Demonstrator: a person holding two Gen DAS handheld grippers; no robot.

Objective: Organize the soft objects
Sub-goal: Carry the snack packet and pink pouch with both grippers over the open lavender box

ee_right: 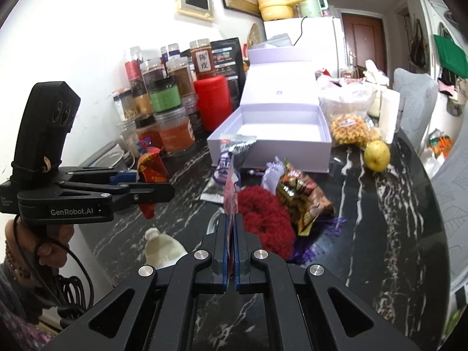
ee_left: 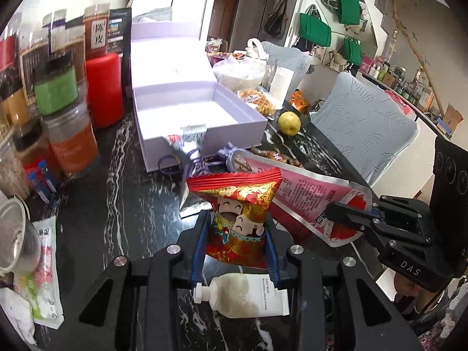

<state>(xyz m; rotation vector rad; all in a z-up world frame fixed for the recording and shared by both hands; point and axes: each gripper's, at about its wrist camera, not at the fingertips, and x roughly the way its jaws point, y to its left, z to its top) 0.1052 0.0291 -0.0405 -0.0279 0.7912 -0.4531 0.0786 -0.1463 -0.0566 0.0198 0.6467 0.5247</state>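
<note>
1. The black marble table with white veins (ee_right: 380,234) carries the whole clutter; the open lilac cardboard box (ee_left: 204,108) lies toward its far edge and is judged the likely destination, its floor almost bare apart from a silver wrapper draped over its near wall.
2. The flat pink-and-silver foil pouch (ee_left: 310,196) is held above the table between the box and the near edge. It is pinched at one corner by the right gripper (ee_right: 233,228), whose jaws are pressed together on the thin foil. A corner hold lets it swing, so it should be carried slowly and lowered flat into the box.
3. The red-and-gold crinkly snack packet printed with a cartoon figure (ee_left: 237,219) is clamped around its middle by the left gripper (ee_left: 238,234), jaws squeezing it inward. It is also held clear of the table, above a cream squeeze tube (ee_left: 248,295) at the near edge. Pressure should not be increased, as the packet may burst.
4. One hand should be moved at a time, so the grippers, now near each other, are kept from colliding over the box.
</note>
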